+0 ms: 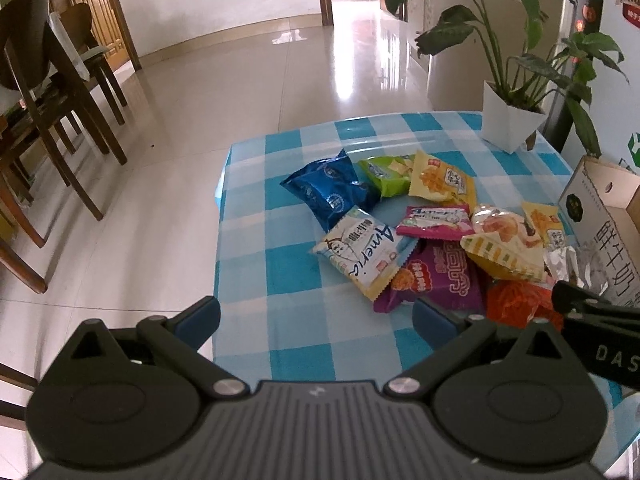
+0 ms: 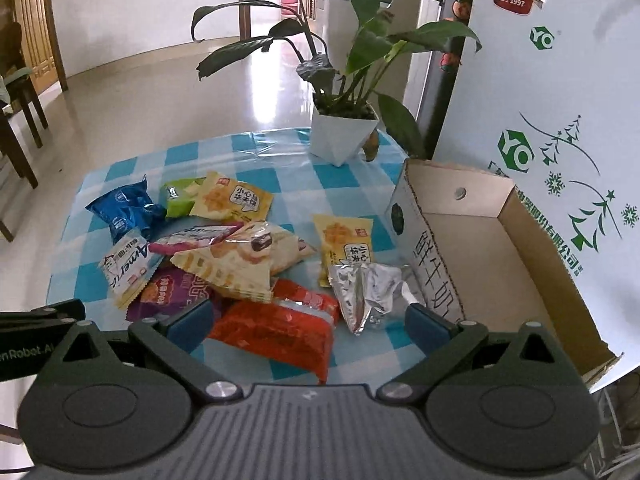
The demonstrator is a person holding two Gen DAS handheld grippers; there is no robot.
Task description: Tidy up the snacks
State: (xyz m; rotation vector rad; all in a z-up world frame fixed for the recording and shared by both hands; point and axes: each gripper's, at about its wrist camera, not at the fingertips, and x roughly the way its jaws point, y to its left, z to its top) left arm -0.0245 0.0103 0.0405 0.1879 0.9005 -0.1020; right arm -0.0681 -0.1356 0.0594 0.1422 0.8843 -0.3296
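Claws first: the right gripper (image 2: 308, 322) hangs spread wide with nothing in it, its blue-padded fingers straddling the near end of a crinkled orange-red foil snack pack (image 2: 280, 330) lying flat just ahead. Just off its right fingertip, a crumpled silver foil packet (image 2: 370, 290) lies against the outer wall of an open brown cardboard box (image 2: 532, 256), which sits empty inside, right of the claw. Beyond the silver packet lies a small yellow snack pouch (image 2: 346, 246). Ahead and left, a striped yellow-and-clear triangular bag (image 2: 236, 260) sits on top of the pile, overlapping a purple packet (image 2: 170, 290); a white-and-yellow biscuit wrapper (image 2: 126, 268) lies at the pile's left edge. Farther out: a pink wrapper (image 2: 192, 238), a shiny blue bag (image 2: 126, 210), a lime-green pouch (image 2: 180, 196) and a bigger yellow pouch (image 2: 234, 200).

Over to the left gripper (image 1: 316, 318), released as well, fingers wide and clear of any snack, the purple packet's near corner just past its right finger. Everything rests on a blue-and-white checked tablecloth (image 1: 288, 264), with a leafy plant in a white angular pot (image 2: 342, 136) at the far edge.
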